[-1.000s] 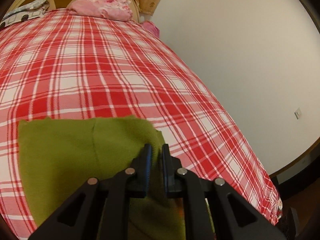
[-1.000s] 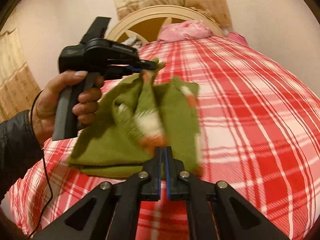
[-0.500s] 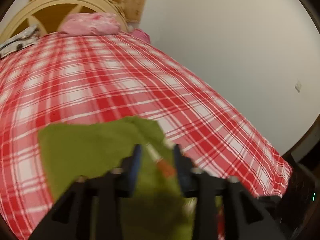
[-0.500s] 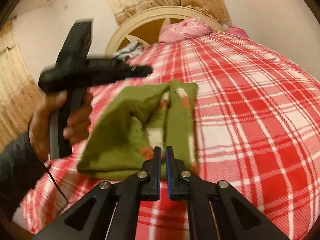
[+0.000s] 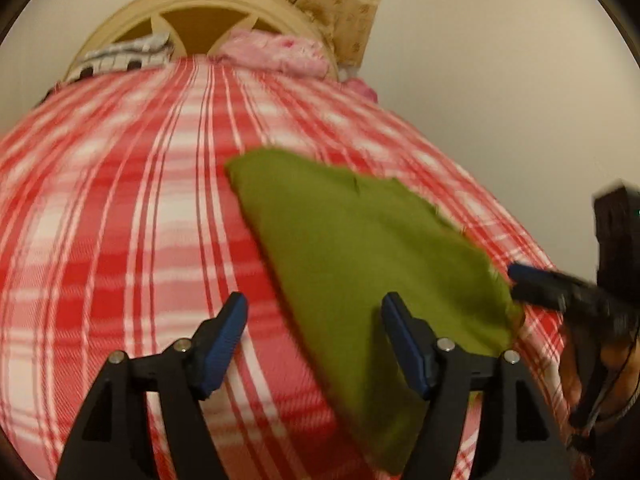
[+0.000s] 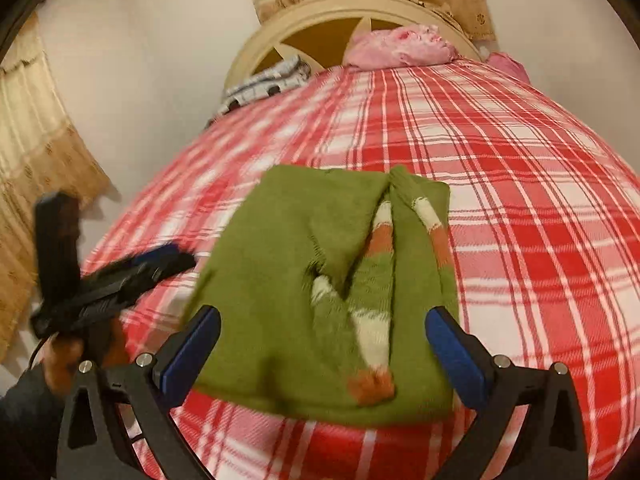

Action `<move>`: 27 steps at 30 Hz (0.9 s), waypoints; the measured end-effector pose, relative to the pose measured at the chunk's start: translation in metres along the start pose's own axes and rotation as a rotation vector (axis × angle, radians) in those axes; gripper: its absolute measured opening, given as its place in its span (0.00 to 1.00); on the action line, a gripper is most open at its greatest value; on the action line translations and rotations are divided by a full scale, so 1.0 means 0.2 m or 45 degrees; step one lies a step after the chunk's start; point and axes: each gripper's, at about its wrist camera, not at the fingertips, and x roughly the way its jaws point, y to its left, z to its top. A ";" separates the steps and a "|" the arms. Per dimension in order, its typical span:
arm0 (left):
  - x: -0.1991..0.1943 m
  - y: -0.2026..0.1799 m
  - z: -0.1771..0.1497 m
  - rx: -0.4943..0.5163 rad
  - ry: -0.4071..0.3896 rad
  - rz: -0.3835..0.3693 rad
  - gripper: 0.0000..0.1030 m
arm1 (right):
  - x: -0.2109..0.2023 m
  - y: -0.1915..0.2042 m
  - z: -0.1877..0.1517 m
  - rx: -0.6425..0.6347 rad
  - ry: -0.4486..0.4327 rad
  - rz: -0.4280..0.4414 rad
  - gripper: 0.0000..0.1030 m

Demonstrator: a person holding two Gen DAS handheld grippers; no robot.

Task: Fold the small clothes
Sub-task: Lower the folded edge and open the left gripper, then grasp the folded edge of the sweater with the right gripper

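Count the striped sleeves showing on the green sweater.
2. On the green sweater, the left sleeve and right sleeve lie folded side by side on top. The left wrist view shows only plain green.

Both grippers are spread wide and hold nothing: the left gripper (image 5: 314,322), and the right gripper (image 6: 322,330) beside it.

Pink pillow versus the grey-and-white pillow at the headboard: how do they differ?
The pink pillow is plain pink and bunched into a rounded lump; the grey-and-white pillow is patterned and lies flatter. The pink one sits nearer the headboard's middle, the grey one off to its left. Both rest at the bed's head.
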 end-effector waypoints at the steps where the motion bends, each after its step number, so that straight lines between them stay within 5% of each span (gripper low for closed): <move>1: 0.01 0.00 -0.03 -0.009 0.001 -0.003 0.70 | 0.03 -0.02 0.02 0.026 0.027 0.003 0.98; 3: 0.03 -0.01 -0.05 -0.016 -0.005 0.002 0.70 | 0.08 -0.04 0.05 0.044 0.052 0.013 0.92; 4: 0.03 -0.01 -0.05 -0.008 -0.009 0.004 0.70 | 0.11 -0.04 0.07 0.033 0.067 0.029 0.75; 8: 0.04 0.00 -0.05 -0.018 -0.005 -0.015 0.72 | 0.24 0.00 0.09 -0.008 0.162 0.022 0.51; 10: 0.04 0.01 -0.05 -0.018 0.007 -0.021 0.72 | 0.27 -0.02 0.08 0.034 0.160 0.039 0.25; 12: 0.03 0.00 -0.07 -0.002 0.011 -0.034 0.72 | 0.25 -0.03 0.08 0.052 0.130 0.040 0.18; 16: 0.03 -0.05 -0.08 0.032 0.033 -0.061 0.76 | 0.12 0.01 0.08 -0.014 0.027 -0.055 0.14; 18: 0.05 -0.08 -0.09 0.051 0.065 -0.069 0.86 | 0.09 -0.04 0.07 0.025 0.046 -0.074 0.14; 23: 0.06 -0.12 -0.12 0.113 0.067 -0.056 0.86 | 0.16 -0.13 0.02 0.063 0.092 -0.066 0.15; 24: 0.06 -0.12 -0.13 0.114 0.070 -0.059 0.86 | 0.15 -0.14 0.02 0.075 0.077 -0.033 0.17; 27: 0.08 -0.12 -0.13 0.111 0.096 -0.067 0.86 | 0.12 -0.15 0.03 0.096 0.062 -0.023 0.48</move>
